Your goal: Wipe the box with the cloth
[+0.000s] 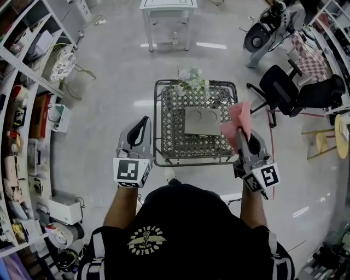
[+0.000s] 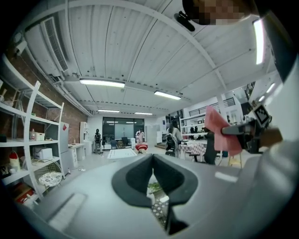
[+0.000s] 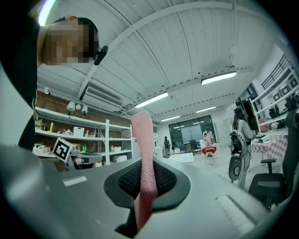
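A flat grey box (image 1: 202, 120) with two round marks lies on a wire-mesh table (image 1: 164, 131) below me. My right gripper (image 1: 241, 133) is held up over the table's right edge, shut on a pink cloth (image 1: 236, 121) that sticks up from its jaws. In the right gripper view the pink cloth (image 3: 143, 154) stands pinched between the dark pads (image 3: 166, 179). To the left of the table my left gripper (image 1: 144, 123) is shut with nothing in it. Seen from the left gripper view, its jaws meet at the tips, and the cloth (image 2: 218, 128) hangs at the right.
A small pot of flowers (image 1: 192, 80) stands at the table's far edge. Shelves (image 1: 22, 115) packed with goods line the left side. A black office chair (image 1: 290, 90) and a wooden stool (image 1: 327, 140) are at the right, and a white table (image 1: 168, 12) lies further ahead.
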Tool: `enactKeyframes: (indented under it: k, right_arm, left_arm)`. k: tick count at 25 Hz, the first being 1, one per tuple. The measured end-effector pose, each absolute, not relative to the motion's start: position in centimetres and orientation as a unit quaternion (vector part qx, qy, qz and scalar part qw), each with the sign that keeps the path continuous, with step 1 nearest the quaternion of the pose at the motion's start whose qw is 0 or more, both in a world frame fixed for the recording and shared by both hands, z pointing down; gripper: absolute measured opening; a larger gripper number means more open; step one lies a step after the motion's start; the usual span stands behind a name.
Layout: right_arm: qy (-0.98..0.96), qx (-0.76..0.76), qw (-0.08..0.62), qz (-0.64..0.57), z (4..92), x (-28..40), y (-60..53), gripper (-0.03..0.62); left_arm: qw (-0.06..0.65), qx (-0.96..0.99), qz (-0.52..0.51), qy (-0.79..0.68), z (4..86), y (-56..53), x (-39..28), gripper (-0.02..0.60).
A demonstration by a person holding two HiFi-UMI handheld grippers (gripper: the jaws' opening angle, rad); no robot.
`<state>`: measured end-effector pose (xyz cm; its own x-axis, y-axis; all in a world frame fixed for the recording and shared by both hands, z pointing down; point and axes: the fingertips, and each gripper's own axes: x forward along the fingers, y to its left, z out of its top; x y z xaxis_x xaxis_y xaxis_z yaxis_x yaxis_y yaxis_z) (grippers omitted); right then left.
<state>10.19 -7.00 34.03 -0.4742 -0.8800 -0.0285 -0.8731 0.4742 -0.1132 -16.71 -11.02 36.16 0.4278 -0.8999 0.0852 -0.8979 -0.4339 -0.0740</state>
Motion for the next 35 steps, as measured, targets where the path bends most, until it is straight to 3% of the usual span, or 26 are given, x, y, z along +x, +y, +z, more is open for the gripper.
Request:
enactKeyframes:
  k: [7,18,28,35]
  right_arm:
    - [0.845,-0.532,0.028,-0.039,33.7,8.4,-8.6,0.017]
    - [0.834,-0.549,0.011,-0.049,34.4,9.5,-10.6,0.017]
    - [0.852,-0.513,0.013,-0.108,38.6,12.3,-15.7,0.017]
    - [0.870,-0.460,-0.010,-0.177,46.5,12.1,-21.4,0.017]
  left_arm:
    - [0.004,-0.866,-0.041,0.499,36.4,-14.8,-17.0,0.000]
    - [-0.017,-0.894,-0.050,0.446,38.6,-18.6,-12.0,0.000]
    - [-0.038,-0.878,-0.068,0.472,41.2,-21.6,-8.4,0.000]
    - [-0.075,-0.849,-0.102,0.513,44.6,-23.0,-8.9,0.000]
